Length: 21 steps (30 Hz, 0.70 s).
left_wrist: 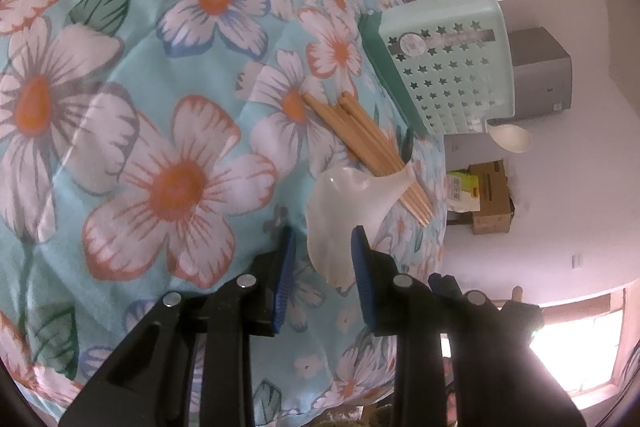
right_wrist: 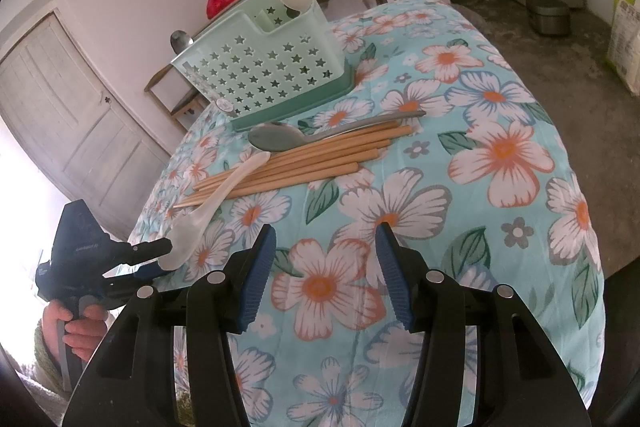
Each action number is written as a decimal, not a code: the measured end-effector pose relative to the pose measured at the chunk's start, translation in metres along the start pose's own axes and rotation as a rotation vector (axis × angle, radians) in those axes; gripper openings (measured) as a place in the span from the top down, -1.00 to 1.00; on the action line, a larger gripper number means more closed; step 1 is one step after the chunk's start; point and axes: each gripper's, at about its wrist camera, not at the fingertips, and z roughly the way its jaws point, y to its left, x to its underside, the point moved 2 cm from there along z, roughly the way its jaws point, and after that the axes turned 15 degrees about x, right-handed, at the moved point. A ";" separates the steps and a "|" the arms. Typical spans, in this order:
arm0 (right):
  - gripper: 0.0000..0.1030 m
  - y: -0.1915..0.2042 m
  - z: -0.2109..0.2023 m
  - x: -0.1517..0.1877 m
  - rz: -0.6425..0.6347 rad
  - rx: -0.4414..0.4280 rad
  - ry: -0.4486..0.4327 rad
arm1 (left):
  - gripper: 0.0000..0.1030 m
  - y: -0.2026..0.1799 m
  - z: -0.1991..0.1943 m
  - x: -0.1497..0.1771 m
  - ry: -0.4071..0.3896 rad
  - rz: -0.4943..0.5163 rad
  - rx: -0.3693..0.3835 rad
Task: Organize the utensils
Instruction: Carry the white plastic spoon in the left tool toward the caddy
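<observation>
Straddling the white spoon's [left_wrist: 344, 223] bowl, left gripper [left_wrist: 323, 259] fingers spread.

Legible markings: none confirmed in either of my wrist views.

My left gripper [right_wrist: 160, 259], a dark blue and black body seen from my right wrist, carries a small pale imprint on its side, too blurred to read. The mint-green plastic basket with star cut-outs [left_wrist: 448, 67] bears a round white sticker [left_wrist: 412, 45] on a grey strip; its print cannot be resolved. The brown cardboard box [left_wrist: 490, 199] beside the wall has a white and yellow label [left_wrist: 460, 191] with dark marks, unreadable. The pale yellow-green carton [right_wrist: 626, 31] at the right edge shows faint characters, not decipherable.
</observation>
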 end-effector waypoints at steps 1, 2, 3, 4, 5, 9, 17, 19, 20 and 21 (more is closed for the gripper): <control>0.03 0.000 0.000 0.000 -0.001 0.001 0.000 | 0.50 0.000 0.000 0.000 -0.005 -0.003 0.000; 0.03 0.000 0.000 0.000 -0.001 0.002 0.000 | 0.51 0.000 0.000 0.000 -0.009 -0.004 -0.002; 0.03 0.000 0.000 0.000 -0.001 0.002 0.000 | 0.56 0.001 0.000 0.000 -0.015 -0.005 -0.009; 0.03 0.000 0.000 0.000 -0.001 0.002 0.000 | 0.65 0.001 0.000 0.000 -0.021 -0.006 -0.019; 0.03 0.000 0.000 0.000 -0.002 0.003 -0.001 | 0.73 0.002 0.000 0.000 -0.027 -0.008 -0.027; 0.03 -0.001 0.000 -0.001 0.002 0.008 -0.002 | 0.88 0.004 -0.002 0.000 -0.041 0.003 -0.029; 0.03 -0.007 -0.001 -0.003 0.011 0.020 -0.007 | 0.98 -0.030 -0.010 -0.002 0.082 0.239 -0.010; 0.03 -0.008 -0.001 -0.003 0.012 0.020 -0.008 | 0.98 -0.035 -0.012 -0.005 0.177 0.267 0.034; 0.03 -0.008 -0.001 -0.003 0.013 0.021 -0.007 | 0.98 -0.035 -0.014 -0.005 0.198 0.270 0.042; 0.03 -0.008 0.000 -0.003 0.013 0.021 -0.007 | 0.98 -0.035 -0.015 -0.007 0.224 0.278 0.047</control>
